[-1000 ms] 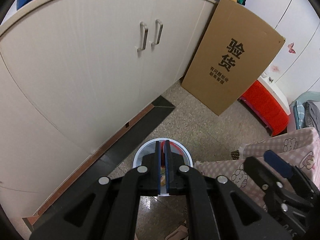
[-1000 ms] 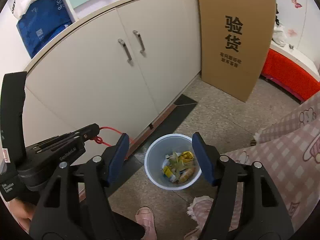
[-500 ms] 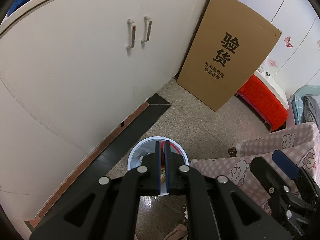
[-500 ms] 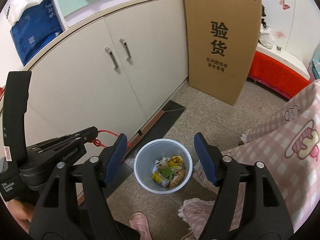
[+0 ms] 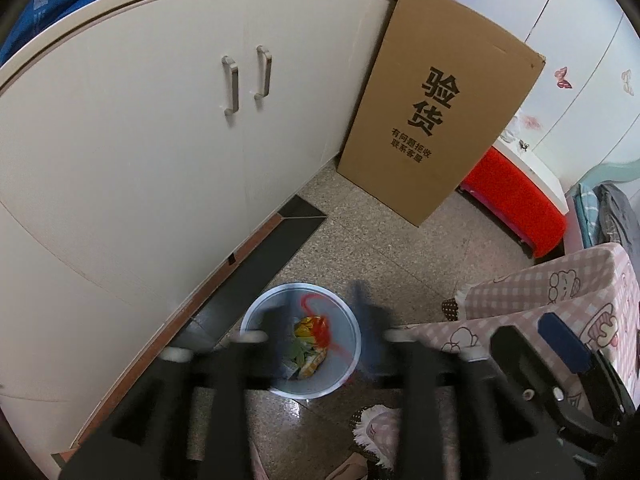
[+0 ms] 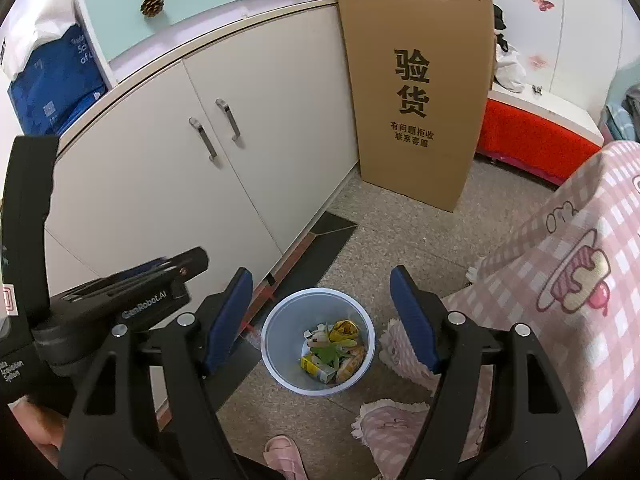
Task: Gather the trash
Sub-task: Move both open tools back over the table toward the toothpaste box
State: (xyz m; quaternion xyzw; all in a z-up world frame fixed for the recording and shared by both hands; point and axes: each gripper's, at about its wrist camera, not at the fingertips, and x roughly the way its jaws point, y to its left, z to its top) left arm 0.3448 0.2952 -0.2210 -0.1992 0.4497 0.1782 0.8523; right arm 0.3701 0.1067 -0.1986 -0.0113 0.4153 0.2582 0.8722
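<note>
A pale blue waste bin [image 5: 344, 364] [image 6: 280, 328] stands on the speckled floor by a white cabinet. It holds several crumpled wrappers [image 6: 334, 350], yellow, green and white. In the left wrist view a red stringy piece of trash [image 5: 320, 326] is in mid-air over the bin's opening. My left gripper [image 5: 320, 320] is above the bin, its fingers motion-blurred and spread apart, open. My right gripper [image 6: 322, 314] is open and empty, higher up, framing the bin. The left gripper's body [image 6: 120, 300] shows at the left of the right wrist view.
A white two-door cabinet [image 5: 160, 128] runs along the left. A tall cardboard box [image 5: 436, 120] leans against its end. A red storage box [image 5: 516, 204] sits behind it. A pink checked cloth [image 6: 560, 300] hangs at the right. A pink slipper [image 6: 284, 456] lies near the bin.
My left gripper was shut over the bin; its fingers have now sprung open and the red trash drops toward the bin. Both views have risen slightly.
</note>
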